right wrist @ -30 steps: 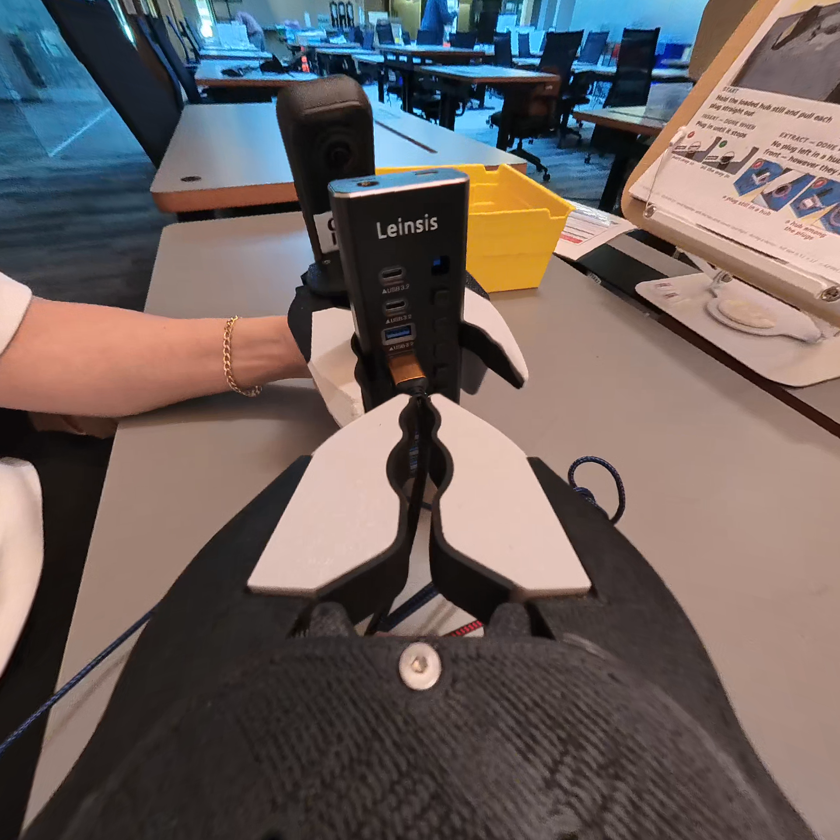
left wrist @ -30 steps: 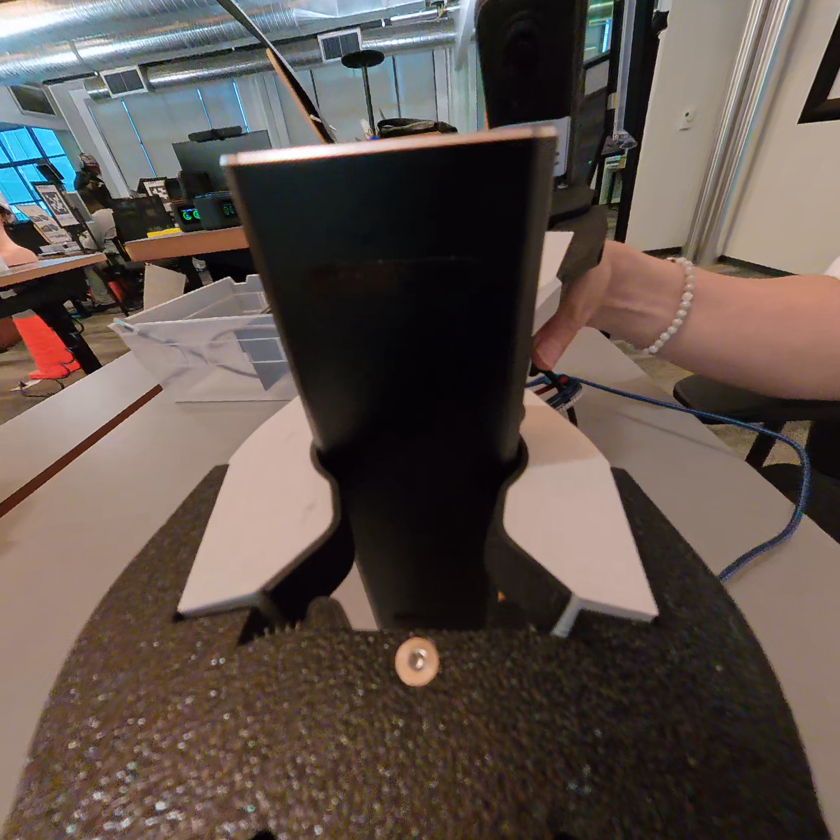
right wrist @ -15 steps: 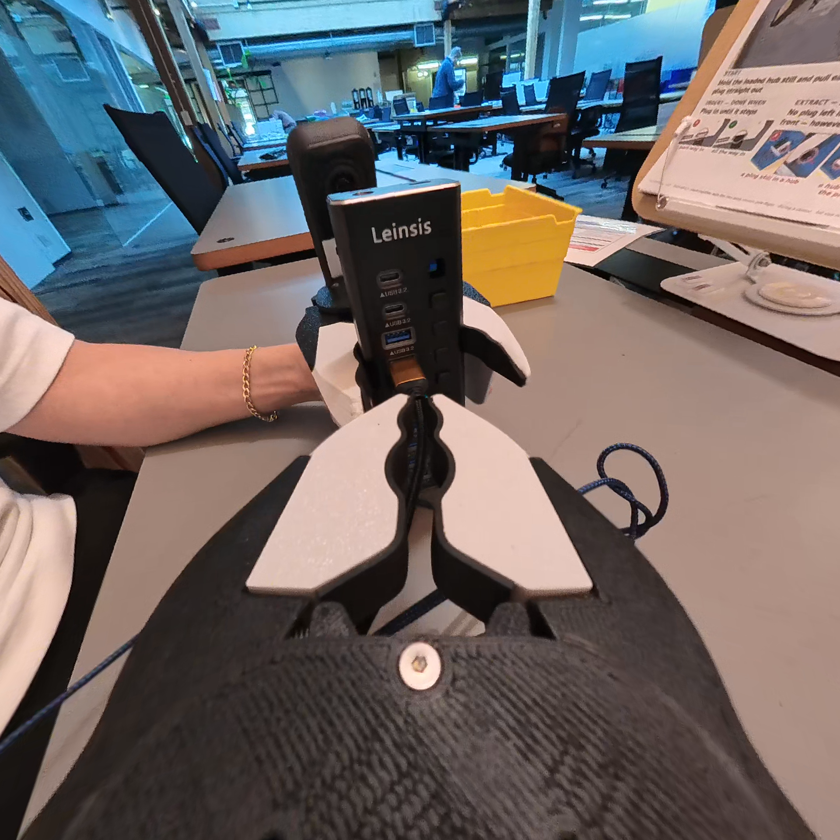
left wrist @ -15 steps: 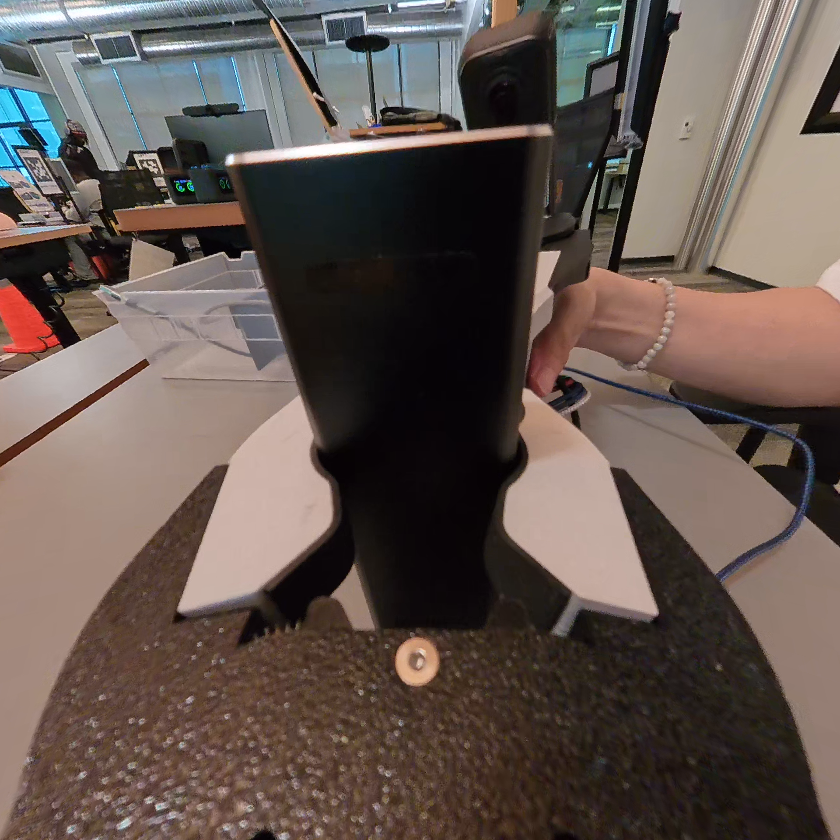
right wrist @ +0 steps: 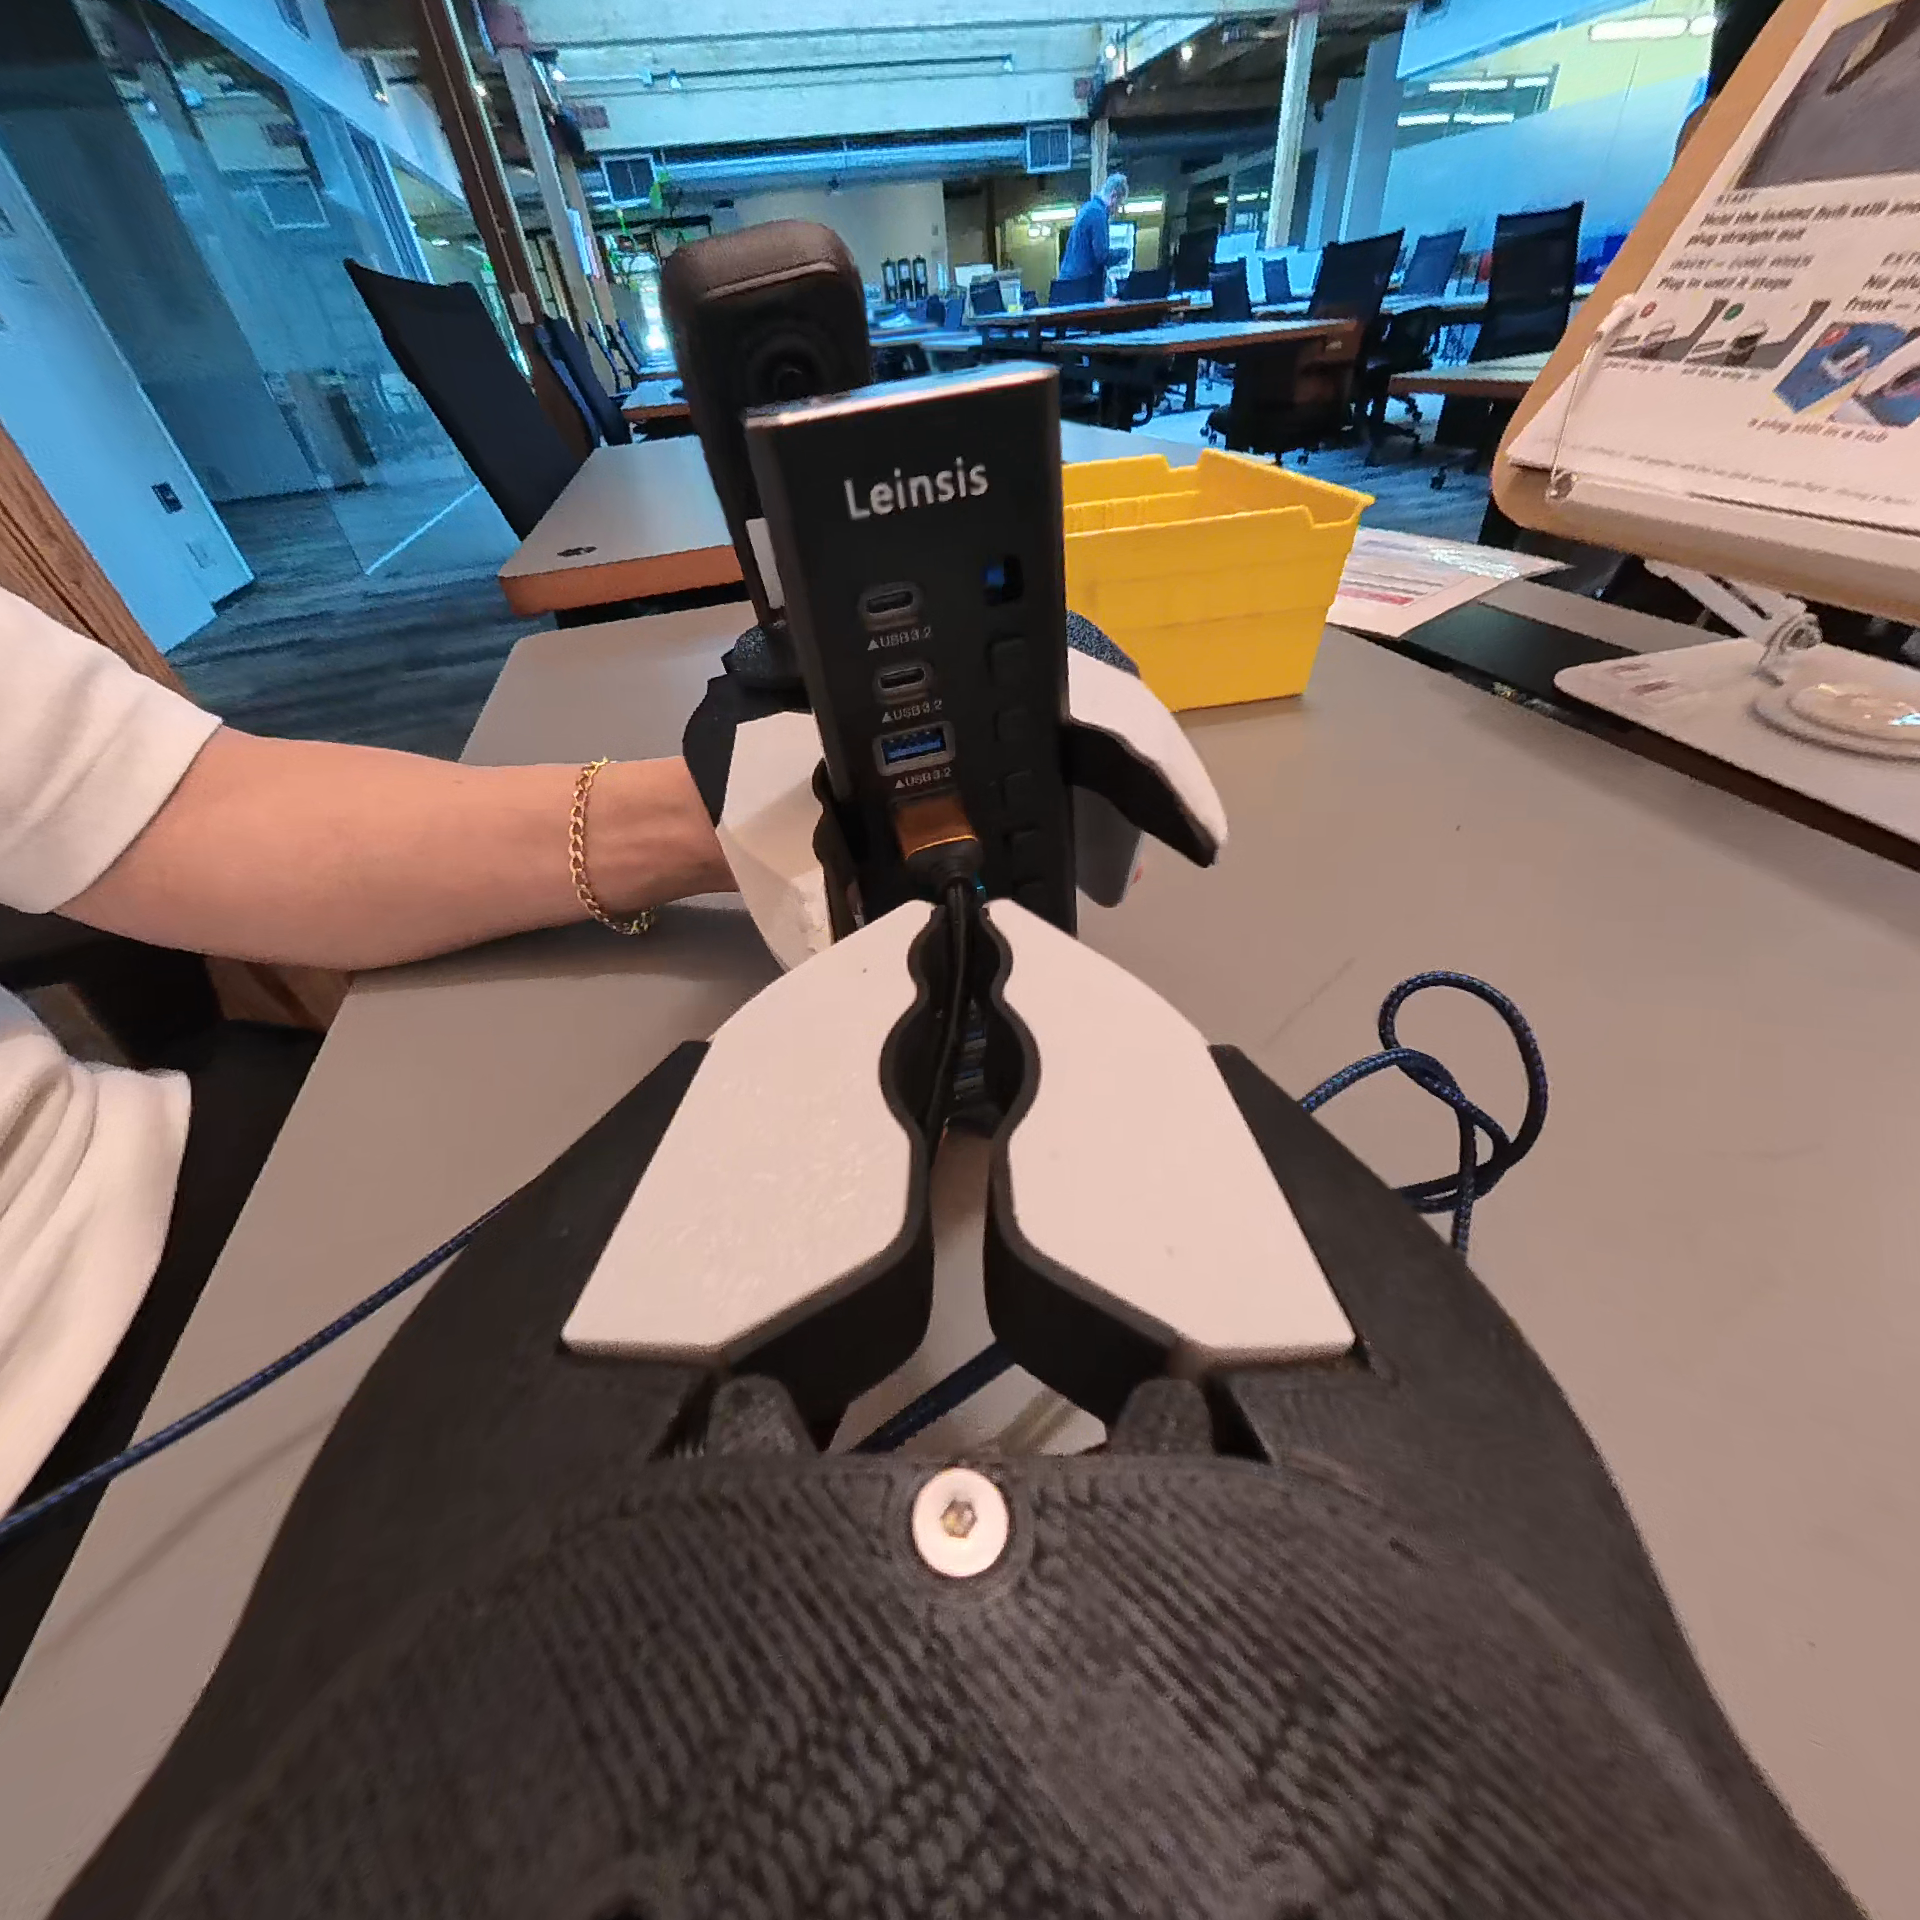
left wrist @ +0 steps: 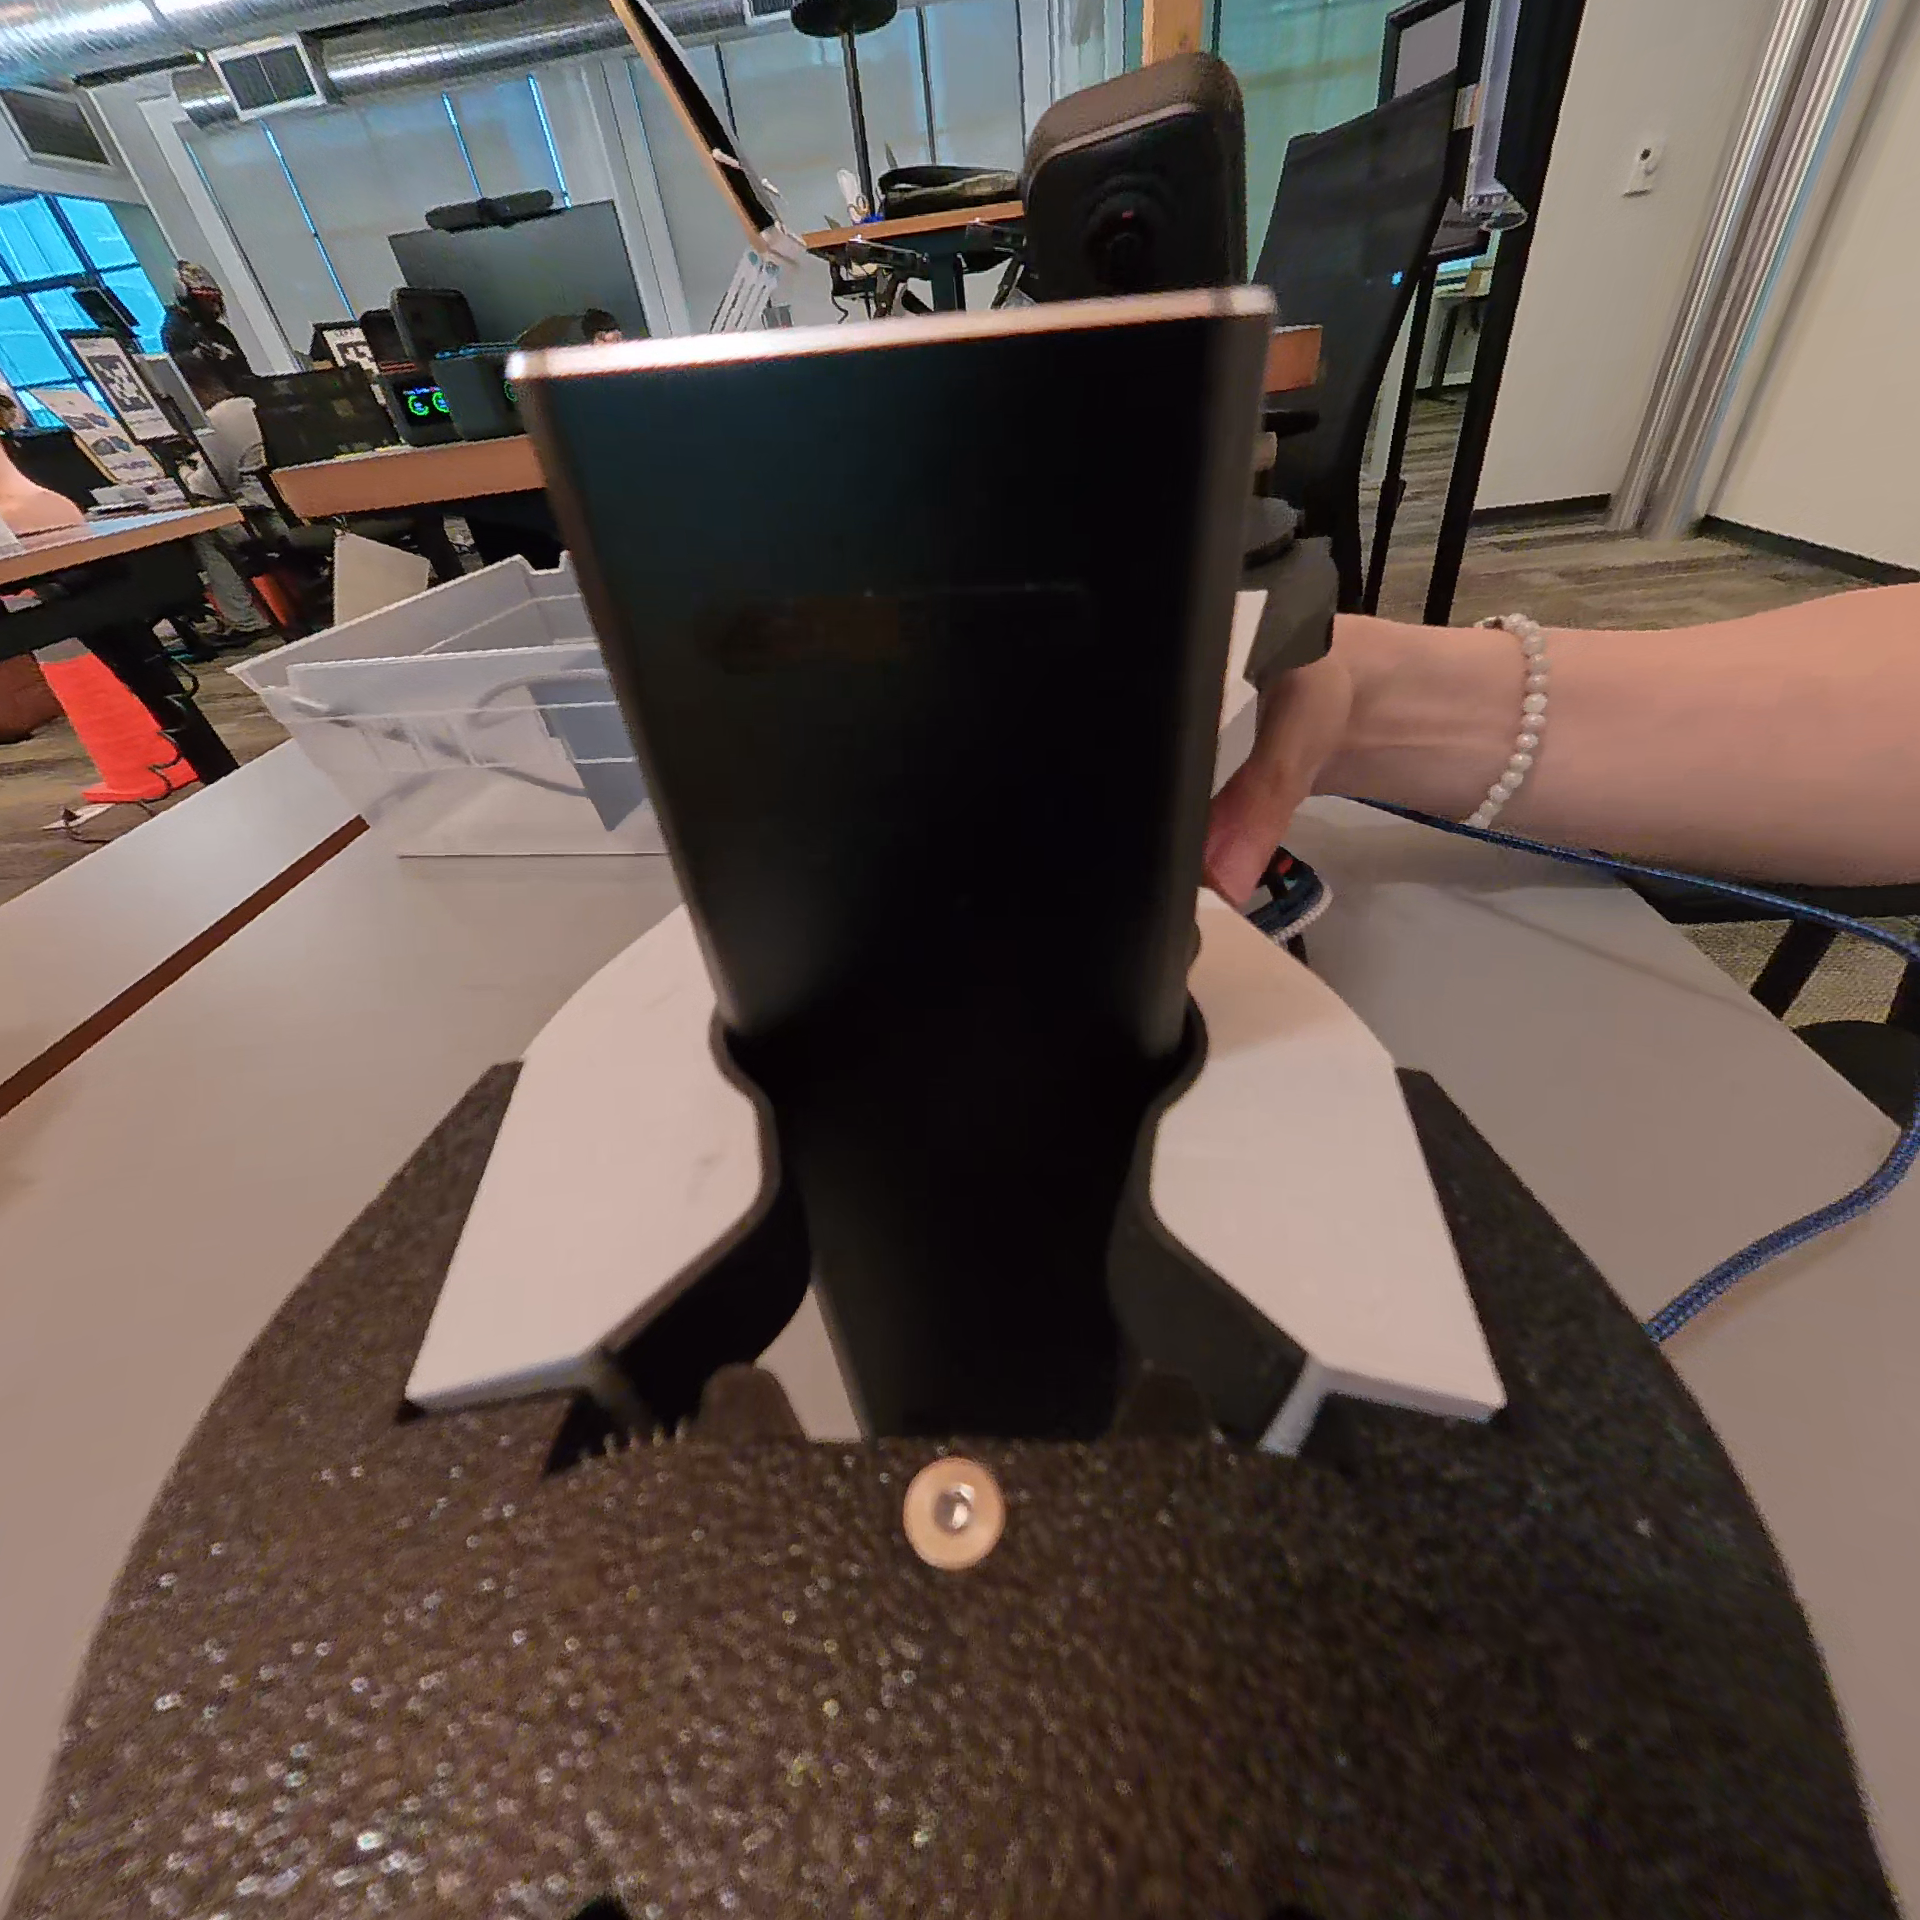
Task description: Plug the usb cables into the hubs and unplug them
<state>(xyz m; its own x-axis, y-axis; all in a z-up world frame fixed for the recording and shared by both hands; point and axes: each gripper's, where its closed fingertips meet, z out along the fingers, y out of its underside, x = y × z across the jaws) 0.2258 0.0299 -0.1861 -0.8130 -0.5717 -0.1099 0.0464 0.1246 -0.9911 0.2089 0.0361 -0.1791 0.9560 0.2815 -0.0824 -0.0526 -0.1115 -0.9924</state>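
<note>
Your left gripper point(left wrist: 961, 1023) is clamped on the black hub point(left wrist: 904, 665), holding it upright above the grey table point(left wrist: 343, 997), plain back toward that camera. In the right wrist view the hub's port face shows, with an orange-tipped plug point(right wrist: 933, 829) seated in the lowest visible port. Your right gripper point(right wrist: 954, 920) is closed on the black cable point(right wrist: 951, 997) just below that plug. A blue braided cable point(right wrist: 1455, 1101) loops on the table to the right, and a yellow bin point(right wrist: 1205, 592) stands farther back.
</note>
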